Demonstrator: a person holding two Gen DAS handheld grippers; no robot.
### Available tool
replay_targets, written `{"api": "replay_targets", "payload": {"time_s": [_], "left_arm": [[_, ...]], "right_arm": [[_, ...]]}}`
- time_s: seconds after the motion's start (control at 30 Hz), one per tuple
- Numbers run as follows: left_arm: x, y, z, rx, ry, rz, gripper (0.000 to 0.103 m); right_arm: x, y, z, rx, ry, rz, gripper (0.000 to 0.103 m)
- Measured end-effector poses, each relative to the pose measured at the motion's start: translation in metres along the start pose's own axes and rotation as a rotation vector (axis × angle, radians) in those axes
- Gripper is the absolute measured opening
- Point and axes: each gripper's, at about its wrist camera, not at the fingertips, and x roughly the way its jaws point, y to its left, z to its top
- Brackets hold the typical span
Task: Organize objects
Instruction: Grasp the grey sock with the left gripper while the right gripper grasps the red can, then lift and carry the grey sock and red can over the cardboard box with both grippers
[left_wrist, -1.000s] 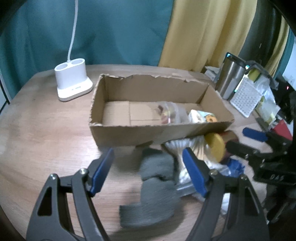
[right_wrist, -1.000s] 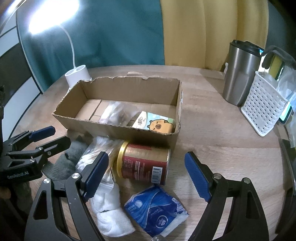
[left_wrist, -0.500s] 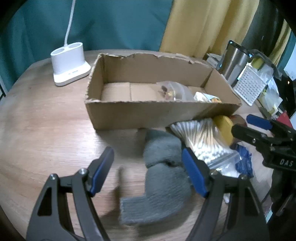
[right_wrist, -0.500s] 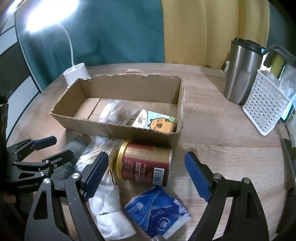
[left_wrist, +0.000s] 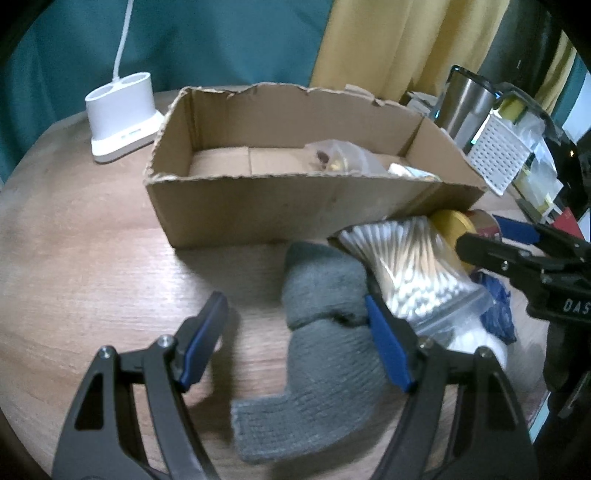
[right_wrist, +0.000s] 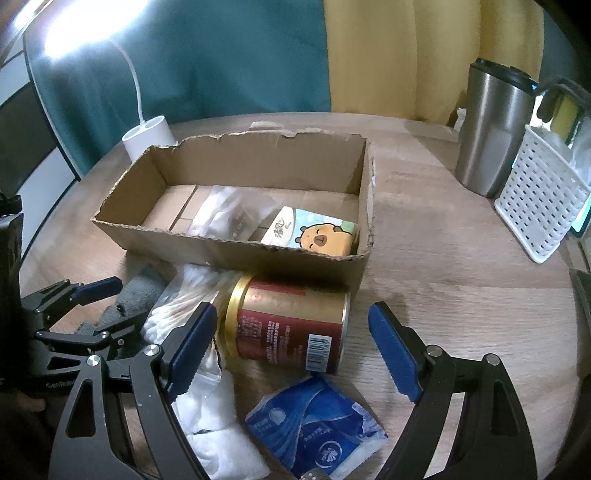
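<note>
I have my left gripper (left_wrist: 295, 328) tipped down over the grey sock (left_wrist: 325, 354), its jaws apart and just eased in a touch; the sock lies partly between them, the right pad close against its folded edge, though I can't tell whether it touches, and the left pad stands clear over bare wooden table (left_wrist: 92, 258). The sock lies on the table just in front of the cardboard box (left_wrist: 258, 206), bent in the middle. Beside it, to the right, the bag of cotton swabs (left_wrist: 413, 266) rests partly over the sock's edge and against the gold-lidded tin (right_wrist: 291, 328), which lies on its side touching the box's front wall. My right gripper (right_wrist: 291, 347) hangs over that tin with its jaws wide apart and nothing pressed between the pads; the tin sits in the gap below them. Nearer my right camera lie a blue tissue packet (right_wrist: 317, 432) and a white bag of cotton pads (right_wrist: 218, 432). Inside the box I see a clear plastic bag (right_wrist: 225, 214) and a small pack with a cartoon capybara (right_wrist: 317, 236) at the right end. Behind the box stands a white lamp base (left_wrist: 122, 114) with its cord, and off to the right a steel tumbler (right_wrist: 491, 129) next to a white perforated basket (right_wrist: 543, 206).
</note>
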Motion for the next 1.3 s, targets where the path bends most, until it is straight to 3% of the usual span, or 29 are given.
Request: {"api": "replay_targets", "payload": {"time_s": [0.1, 0.17, 0.33, 1.3], "left_arm": [[0.0, 0.0, 0.0, 0.007, -0.001, -0.028, 0.065], [0.0, -0.003, -0.001, 0.017, 0.001, -0.038, 0.059], [-0.002, -0.007, -0.001, 0.028, -0.002, -0.07, 0.043], [-0.045, -0.007, 0.005, 0.026, -0.099, -0.045, 0.04]], "right_arm": [[0.0, 0.0, 0.0, -0.002, 0.004, -0.001, 0.083], [0.001, 0.001, -0.001, -0.007, 0.01, -0.005, 0.072], [0.001, 0.002, -0.003, -0.011, 0.02, 0.005, 0.066], [-0.038, 0.003, -0.005, -0.013, -0.064, -0.002, 0.065]]}}
